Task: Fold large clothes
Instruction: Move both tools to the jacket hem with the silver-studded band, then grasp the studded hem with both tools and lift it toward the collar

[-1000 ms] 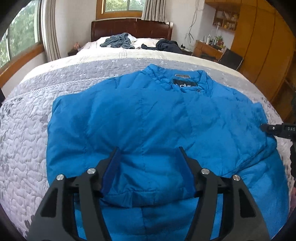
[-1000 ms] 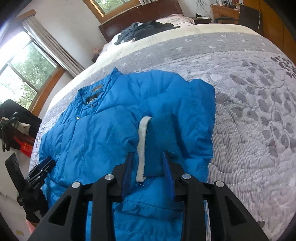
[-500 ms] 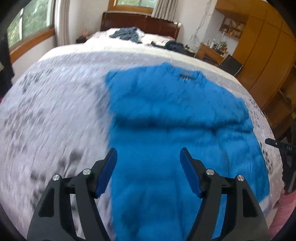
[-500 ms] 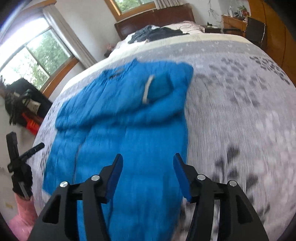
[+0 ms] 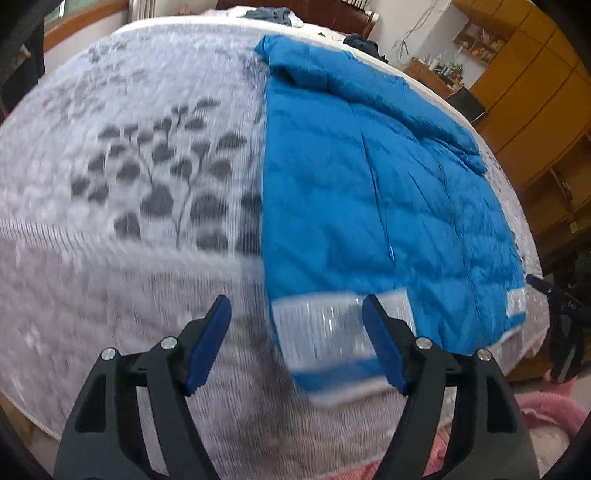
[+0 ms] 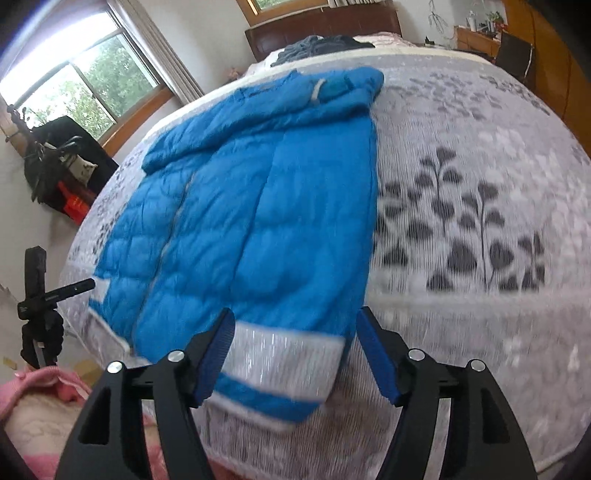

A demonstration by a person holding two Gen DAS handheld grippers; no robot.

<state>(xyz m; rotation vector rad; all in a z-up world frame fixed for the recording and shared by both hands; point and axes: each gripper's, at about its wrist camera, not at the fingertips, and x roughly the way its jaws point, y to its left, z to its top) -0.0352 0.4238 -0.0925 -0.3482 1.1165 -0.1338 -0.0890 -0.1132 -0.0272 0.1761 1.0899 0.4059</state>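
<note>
Jacket [image 5: 369, 192] sleeves now folded in (both hand-held grippers released, withdrawn to hem).

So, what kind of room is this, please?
Most likely a home bedroom: the blue padded jacket lies on a bed with a grey leaf-patterned quilt, a dark wooden headboard stands behind, and orange-brown wooden wardrobes line one wall.
</note>
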